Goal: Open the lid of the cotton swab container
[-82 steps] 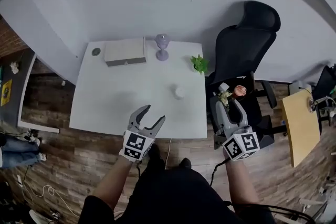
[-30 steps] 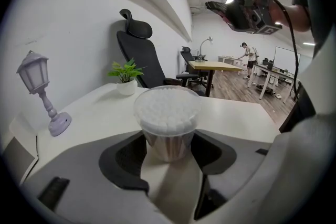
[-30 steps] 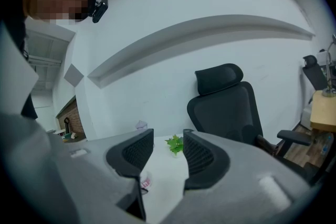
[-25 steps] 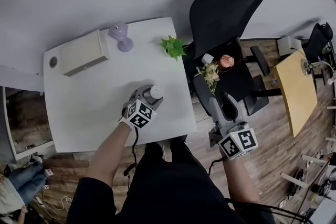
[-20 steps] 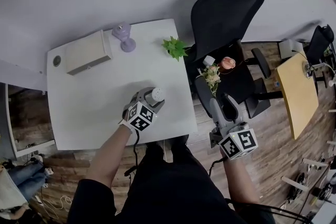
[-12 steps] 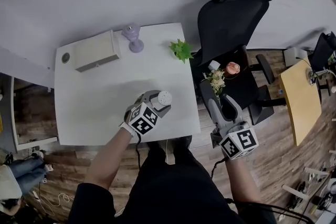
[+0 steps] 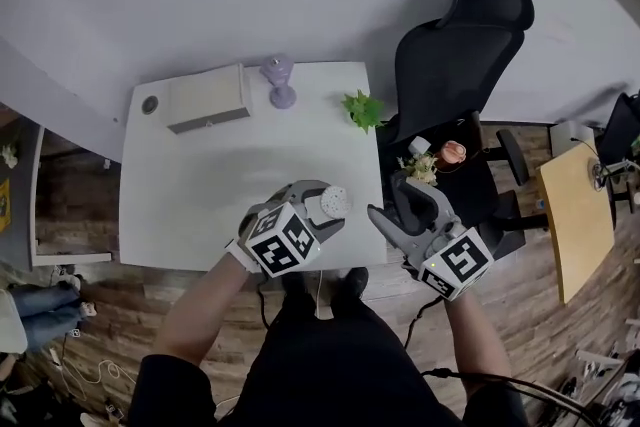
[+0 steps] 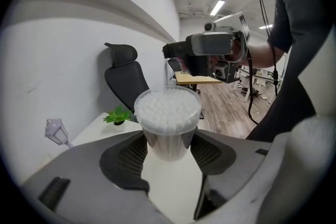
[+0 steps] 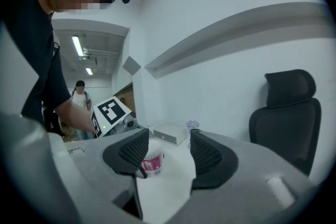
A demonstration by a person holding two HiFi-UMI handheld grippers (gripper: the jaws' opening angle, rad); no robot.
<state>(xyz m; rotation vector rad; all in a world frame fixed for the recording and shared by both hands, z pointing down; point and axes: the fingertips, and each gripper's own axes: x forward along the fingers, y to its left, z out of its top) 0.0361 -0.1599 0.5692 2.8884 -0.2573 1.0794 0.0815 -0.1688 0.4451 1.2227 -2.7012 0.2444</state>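
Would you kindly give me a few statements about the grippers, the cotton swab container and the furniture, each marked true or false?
1. The left gripper grips the cotton swab container. True.
2. The right gripper clamps the container's top. False: its jaws have just been opening and stand apart with nothing between them, short of the container.
3. A green plant stands on the white table. True.
4. The office chair is white. False: it is black.

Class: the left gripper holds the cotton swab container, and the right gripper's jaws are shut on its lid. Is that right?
No. The jaws of the right gripper are open, have just been opening, and clasp nothing, as the right gripper view shows. The left gripper holds the cotton swab container.
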